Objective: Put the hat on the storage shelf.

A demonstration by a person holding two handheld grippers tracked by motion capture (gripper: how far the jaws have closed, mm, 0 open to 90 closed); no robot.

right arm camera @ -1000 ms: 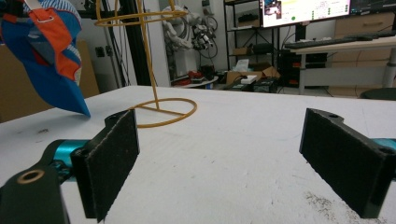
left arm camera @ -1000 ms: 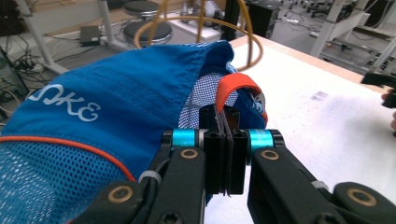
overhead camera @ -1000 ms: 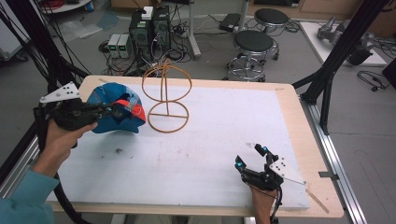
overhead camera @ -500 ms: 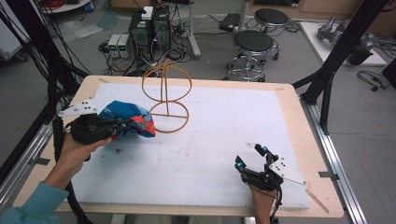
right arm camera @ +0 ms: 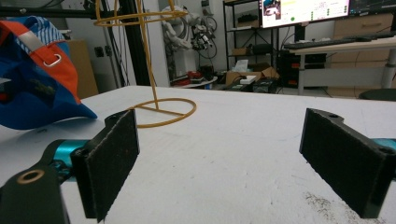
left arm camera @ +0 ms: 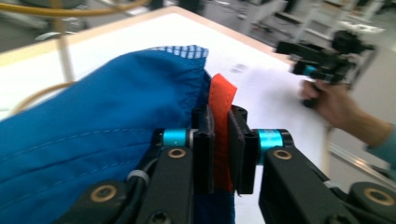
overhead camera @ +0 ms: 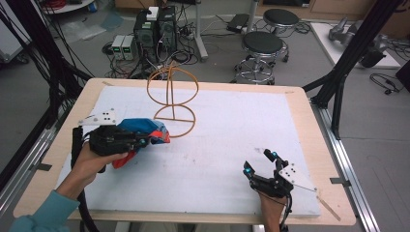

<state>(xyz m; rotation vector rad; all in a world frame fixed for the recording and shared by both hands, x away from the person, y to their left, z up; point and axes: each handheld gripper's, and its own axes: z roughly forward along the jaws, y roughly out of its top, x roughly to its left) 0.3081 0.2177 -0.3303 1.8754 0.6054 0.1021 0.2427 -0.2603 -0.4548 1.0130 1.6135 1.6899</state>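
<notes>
A blue cap with orange trim (overhead camera: pixel 145 134) hangs just above the white mat at the left. My left gripper (overhead camera: pixel 143 141) is shut on it; in the left gripper view its jaws pinch the cap's orange strap (left arm camera: pixel 220 121), with the blue cloth (left arm camera: pixel 93 130) bunched to the left. A yellow wire stand (overhead camera: pixel 171 94) rises just behind the cap, its ring base (right arm camera: pixel 163 112) flat on the mat. My right gripper (overhead camera: pixel 258 163) rests near the front right of the mat, open, nothing between its pads (right arm camera: pixel 112 163). The cap (right arm camera: pixel 37 70) appears off to its left.
The white mat (overhead camera: pixel 232 130) covers a wooden table (overhead camera: pixel 309 125). Black frame posts (overhead camera: pixel 348 53) stand at the table's right and left sides. Stools, computers and cables sit on the floor behind the table.
My left gripper has carried the cap rightward and toward the front, from the mat's left edge to a spot in front of the stand's base. The right gripper has stayed put.
</notes>
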